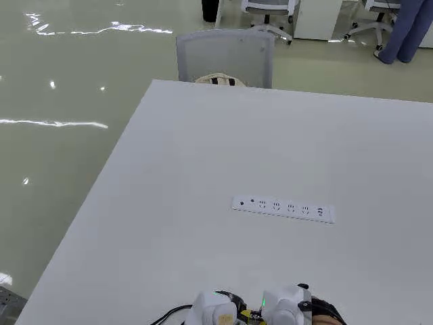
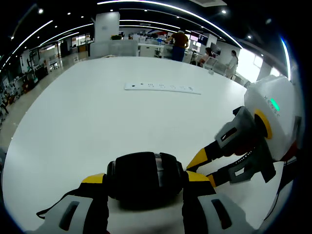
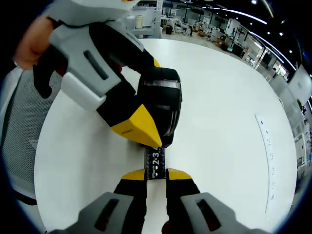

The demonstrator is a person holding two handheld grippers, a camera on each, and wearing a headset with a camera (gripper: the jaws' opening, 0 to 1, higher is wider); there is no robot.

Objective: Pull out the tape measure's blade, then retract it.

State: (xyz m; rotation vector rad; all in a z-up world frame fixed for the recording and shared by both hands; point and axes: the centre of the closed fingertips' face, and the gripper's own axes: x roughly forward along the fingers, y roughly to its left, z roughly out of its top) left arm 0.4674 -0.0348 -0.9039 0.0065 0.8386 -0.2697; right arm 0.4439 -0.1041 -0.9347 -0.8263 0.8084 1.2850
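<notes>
A black tape measure [image 2: 145, 179] sits low over the white table [image 2: 97, 112], clamped between the yellow-tipped fingers of my left gripper [image 2: 146, 181], which is shut on its case. In the right gripper view the same tape measure [image 3: 161, 105] shows with a short length of blade [image 3: 155, 163] drawn out, its printed numbers facing up. My right gripper [image 3: 156, 174] is shut on the blade's end, close to the case. From the right side of the left gripper view, the right gripper [image 2: 207, 158] reaches toward the case. Both grippers' white bodies [image 1: 250, 310] show at the bottom edge of the head view.
A white power strip [image 1: 283, 208] lies flat on the table [image 1: 203, 169] ahead of the grippers. A grey chair [image 1: 225, 57] stands at the table's far edge. The table's left edge drops to a glossy floor. A person's legs [image 1: 408, 30] stand far back right.
</notes>
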